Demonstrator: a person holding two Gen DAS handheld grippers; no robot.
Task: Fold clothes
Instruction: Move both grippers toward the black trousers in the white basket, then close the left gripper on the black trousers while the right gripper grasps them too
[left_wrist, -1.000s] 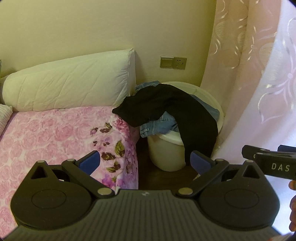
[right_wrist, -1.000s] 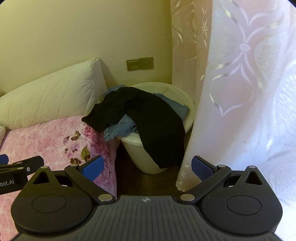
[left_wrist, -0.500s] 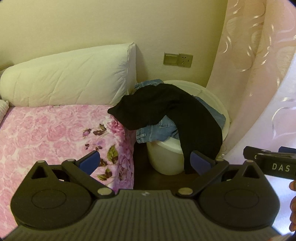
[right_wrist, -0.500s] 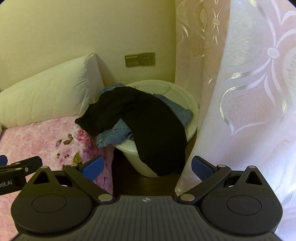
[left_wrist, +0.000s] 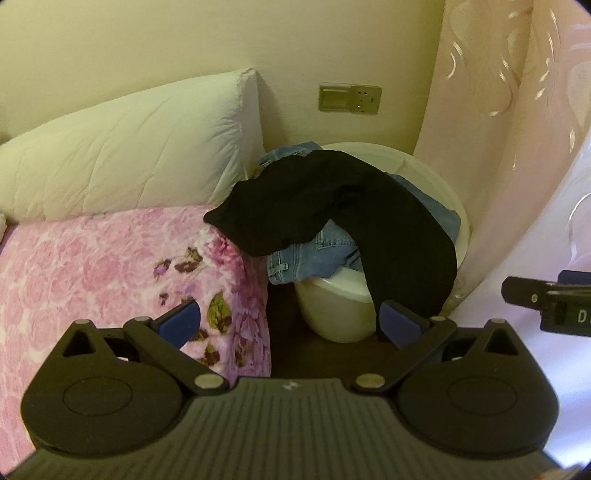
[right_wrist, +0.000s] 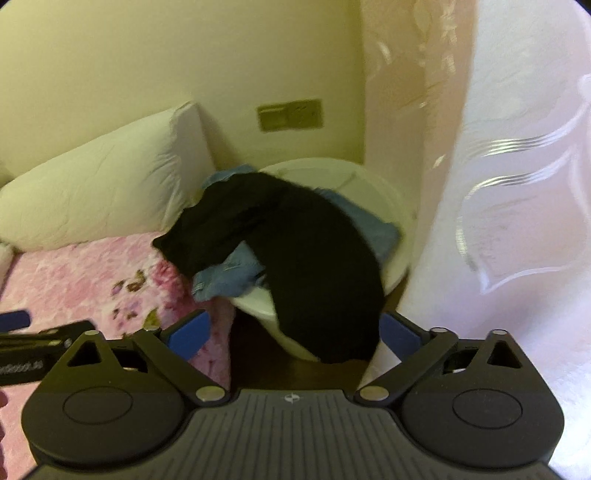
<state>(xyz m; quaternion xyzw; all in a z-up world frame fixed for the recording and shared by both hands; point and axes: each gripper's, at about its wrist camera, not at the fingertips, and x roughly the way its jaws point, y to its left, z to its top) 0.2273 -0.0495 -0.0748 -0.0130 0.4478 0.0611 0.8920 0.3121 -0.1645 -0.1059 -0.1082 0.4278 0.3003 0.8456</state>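
**Both grippers empty above the laundry tub**

Seen from the left wrist, the left gripper (left_wrist: 290, 323) stands wide open with nothing between its blue pads (left_wrist: 181, 320). Ahead of it a cream tub (left_wrist: 334, 314) sits on the dark floor in the corner, between the bed and the curtain (left_wrist: 509, 147). A black garment (left_wrist: 332, 210) lies heaped over the tub — one end rests on the corner of the pink floral bedspread (left_wrist: 110, 266), the other hangs down the tub's front side. Under it blue jeans (left_wrist: 314, 254) spill over the rim toward the bed. A white pillow (left_wrist: 129, 155) leans against the wall, and a socket plate (left_wrist: 349, 99) sits above the tub. The right gripper (left_wrist: 546, 301) pokes in at the right edge.

From the right wrist the picture is blurred. The right gripper (right_wrist: 293, 332) is wide, its jaws just beginning to close, and empty — the black garment (right_wrist: 295, 251) lies beyond the pads, untouched, draped over the tub (right_wrist: 376, 206) and the jeans (right_wrist: 229, 273). The bedspread (right_wrist: 92, 273) fills the left; the left gripper (right_wrist: 37, 343) shows at the left edge, and the curtain (right_wrist: 498, 184) on the right.
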